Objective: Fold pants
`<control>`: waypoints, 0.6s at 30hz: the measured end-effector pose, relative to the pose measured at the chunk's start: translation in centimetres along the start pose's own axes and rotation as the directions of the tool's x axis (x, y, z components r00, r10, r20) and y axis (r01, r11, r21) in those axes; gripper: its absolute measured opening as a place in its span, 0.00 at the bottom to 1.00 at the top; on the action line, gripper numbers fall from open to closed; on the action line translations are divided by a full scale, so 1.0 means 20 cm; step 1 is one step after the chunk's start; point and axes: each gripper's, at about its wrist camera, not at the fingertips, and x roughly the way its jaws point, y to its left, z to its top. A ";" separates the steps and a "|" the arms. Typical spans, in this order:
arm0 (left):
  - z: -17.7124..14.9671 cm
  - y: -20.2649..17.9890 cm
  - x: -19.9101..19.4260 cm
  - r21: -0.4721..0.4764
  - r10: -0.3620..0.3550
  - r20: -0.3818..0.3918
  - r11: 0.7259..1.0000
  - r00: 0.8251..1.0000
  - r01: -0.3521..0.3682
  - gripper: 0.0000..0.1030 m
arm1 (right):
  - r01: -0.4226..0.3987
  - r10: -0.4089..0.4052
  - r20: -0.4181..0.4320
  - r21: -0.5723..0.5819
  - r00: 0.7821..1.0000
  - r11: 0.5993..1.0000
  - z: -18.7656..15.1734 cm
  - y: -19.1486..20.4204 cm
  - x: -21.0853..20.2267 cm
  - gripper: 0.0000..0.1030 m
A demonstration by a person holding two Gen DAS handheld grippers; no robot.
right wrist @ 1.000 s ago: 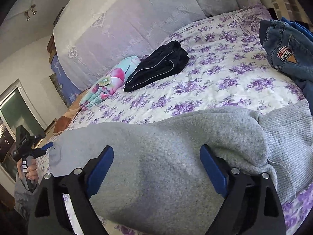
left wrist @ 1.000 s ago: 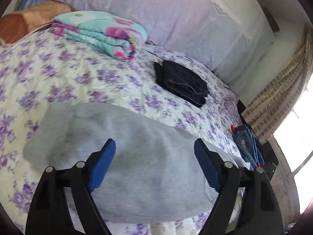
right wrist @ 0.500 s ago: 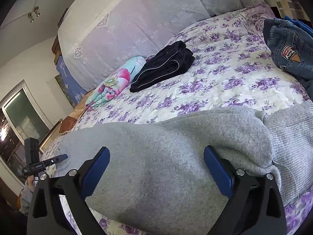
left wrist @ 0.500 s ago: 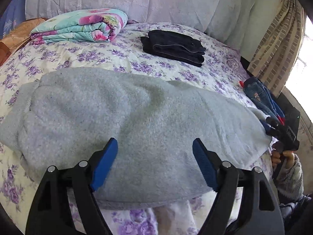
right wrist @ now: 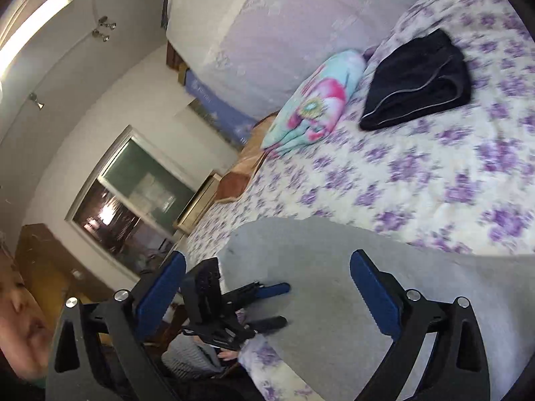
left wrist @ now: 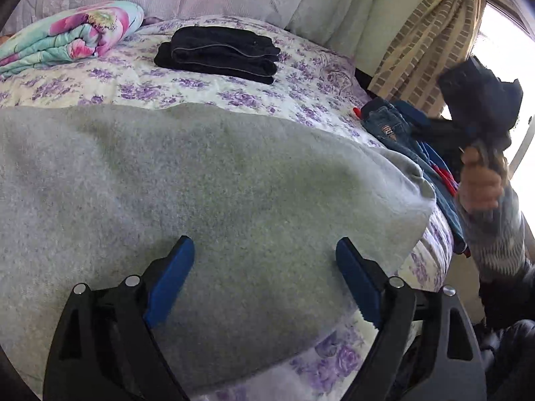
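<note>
One pair of grey pants lies flat on the bed, near its front edge. The left gripper hangs over the pants with its two blue fingers spread wide; its jaws have just been opening, and nothing is pinched. The right gripper is spread wide too, holding nothing. Behind the pants sits one folded black pair. Left of that is one flowery blanket. At the pants' right end lies one pile of jeans.
</note>
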 end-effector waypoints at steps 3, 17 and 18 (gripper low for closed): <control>-0.02 0.01 -0.01 -0.005 -0.021 0.011 1.000 1.000 0.021 0.84 | 0.027 -0.025 -0.138 0.012 0.990 1.000 0.22 -0.08 0.27 0.96; 0.00 0.01 0.00 0.011 -0.053 0.013 0.999 0.998 0.053 0.94 | -0.044 0.141 -0.635 0.167 0.760 0.985 0.27 -0.38 1.08 0.97; 0.01 0.02 0.00 0.009 -0.057 0.012 0.998 0.998 0.057 0.95 | -0.074 0.161 -0.649 0.159 0.744 0.985 0.26 -0.35 1.09 0.97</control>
